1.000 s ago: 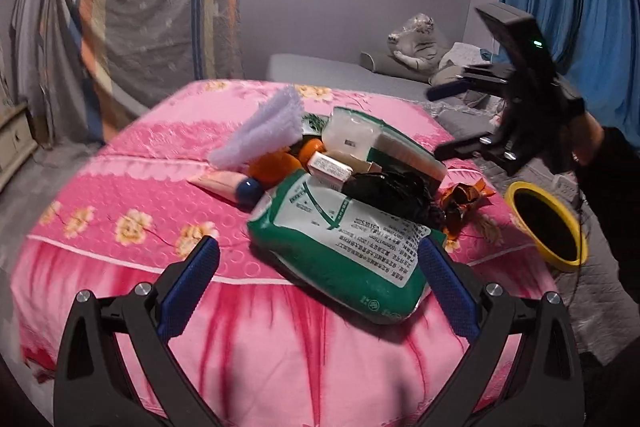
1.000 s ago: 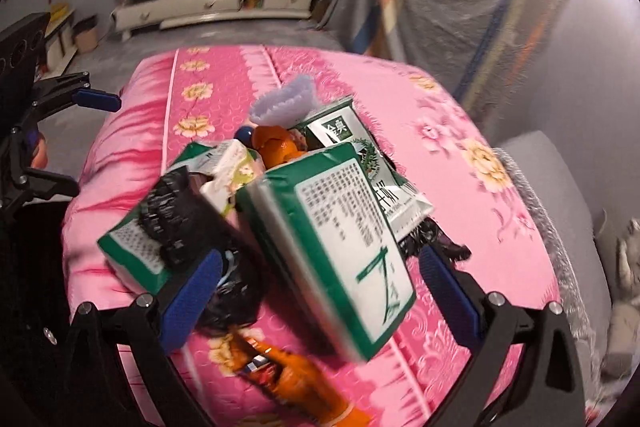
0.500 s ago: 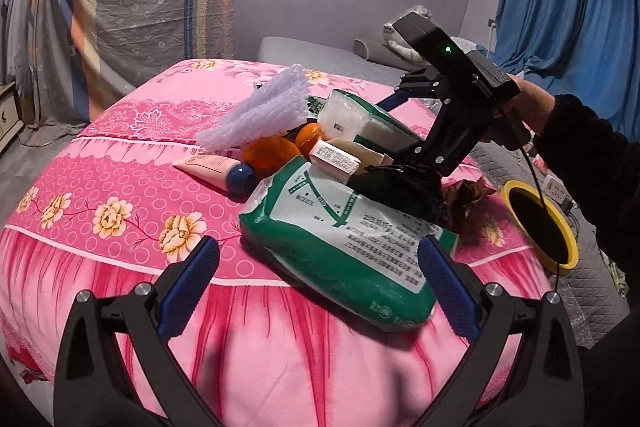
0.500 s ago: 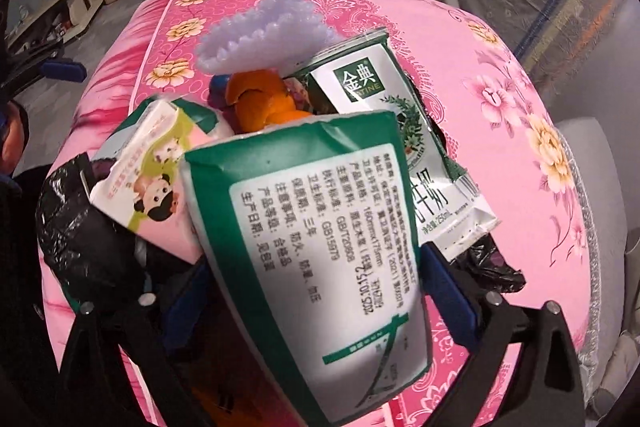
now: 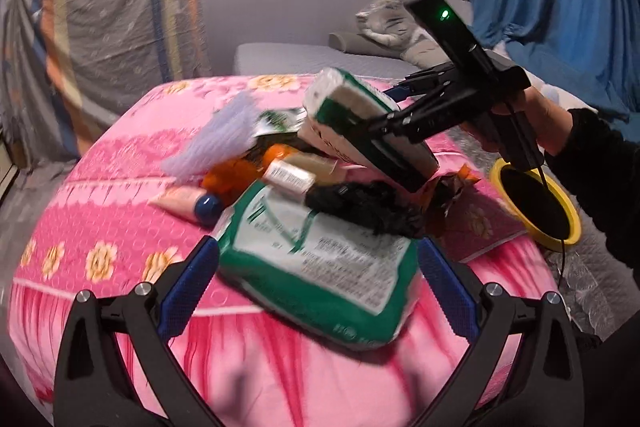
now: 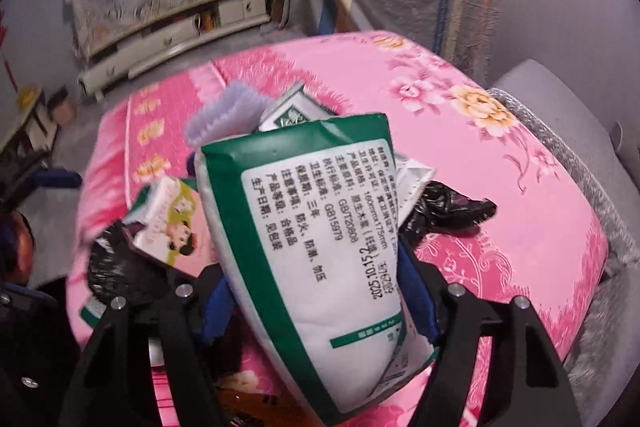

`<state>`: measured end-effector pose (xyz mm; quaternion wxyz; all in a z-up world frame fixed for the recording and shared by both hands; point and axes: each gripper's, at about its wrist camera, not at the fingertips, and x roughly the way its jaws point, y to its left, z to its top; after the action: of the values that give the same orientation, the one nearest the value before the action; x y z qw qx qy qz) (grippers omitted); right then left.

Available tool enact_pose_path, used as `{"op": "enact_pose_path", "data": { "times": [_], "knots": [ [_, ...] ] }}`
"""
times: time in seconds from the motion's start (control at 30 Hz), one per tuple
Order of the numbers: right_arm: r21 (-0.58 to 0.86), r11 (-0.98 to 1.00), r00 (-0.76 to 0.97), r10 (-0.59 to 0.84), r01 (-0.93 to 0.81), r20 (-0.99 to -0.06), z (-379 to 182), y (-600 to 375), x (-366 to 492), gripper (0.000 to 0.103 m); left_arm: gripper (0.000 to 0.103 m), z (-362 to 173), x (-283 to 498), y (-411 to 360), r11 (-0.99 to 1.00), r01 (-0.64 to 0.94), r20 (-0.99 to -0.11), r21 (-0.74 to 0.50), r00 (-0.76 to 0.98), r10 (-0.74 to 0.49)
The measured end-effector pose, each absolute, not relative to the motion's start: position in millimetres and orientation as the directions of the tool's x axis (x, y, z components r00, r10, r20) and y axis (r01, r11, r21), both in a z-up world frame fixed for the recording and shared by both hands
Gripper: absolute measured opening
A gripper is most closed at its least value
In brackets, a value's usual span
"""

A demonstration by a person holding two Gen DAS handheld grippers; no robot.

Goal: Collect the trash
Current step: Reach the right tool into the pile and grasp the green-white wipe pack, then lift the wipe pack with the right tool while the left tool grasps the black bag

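Note:
A heap of trash lies on the pink flowered bed (image 5: 100, 227). My right gripper (image 6: 316, 267) has a green-and-white tissue pack (image 6: 316, 227) between its closing jaws. Both blue pads press its sides. In the left wrist view that pack (image 5: 360, 123) is tilted up off the heap in the right gripper (image 5: 386, 107). My left gripper (image 5: 318, 251) is open. A second, larger green pack (image 5: 316, 275) lies flat between its fingers, untouched. On that pack rest a crumpled black bag (image 5: 360, 203) and a small carton (image 5: 288, 175).
A yellow-rimmed bin (image 5: 536, 207) stands low beside the bed on the right, under a person's dark sleeve (image 5: 592, 163). The heap also holds orange peel (image 5: 236, 171), a pink tube with a blue cap (image 5: 188, 199), a pale ridged cloth (image 5: 224, 139) and an orange wrapper (image 5: 452, 187).
The right gripper came down over the tissue pack, narrowed onto it and tipped it up off the heap. My left gripper moved closer to the larger green pack.

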<state>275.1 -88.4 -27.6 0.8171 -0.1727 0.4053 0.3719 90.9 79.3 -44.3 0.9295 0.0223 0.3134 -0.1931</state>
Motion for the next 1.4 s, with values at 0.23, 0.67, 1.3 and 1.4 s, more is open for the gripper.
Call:
{"op": "enact_pose_path", "data": {
  "times": [0.23,0.67,1.3,1.4],
  "knots": [
    [0.226,0.707,0.450,0.628,-0.670,-0.635,13.3,-149.7,245.7,0.068,0.094,-36.2,115.4,47.4,0.881,0.470,-0.627,-0.056,0.670,-0.398],
    [0.281,0.762,0.565,0.629,-0.583,-0.534,24.7,-206.3,186.8,0.069,0.040,-60.2,151.4,20.6,0.887,0.461,-0.741,-0.034,0.583,-0.332],
    [0.364,0.860,0.763,0.494,-0.358,-0.417,42.2,-280.4,110.3,0.069,0.004,7.8,93.5,47.6,0.886,0.453,-0.541,-0.100,0.722,-0.430],
    [0.399,0.866,0.786,0.462,-0.301,-0.410,39.6,-299.7,103.6,0.069,0.004,21.9,87.3,42.4,0.886,0.454,-0.500,-0.092,0.748,-0.435]
  ]
}}
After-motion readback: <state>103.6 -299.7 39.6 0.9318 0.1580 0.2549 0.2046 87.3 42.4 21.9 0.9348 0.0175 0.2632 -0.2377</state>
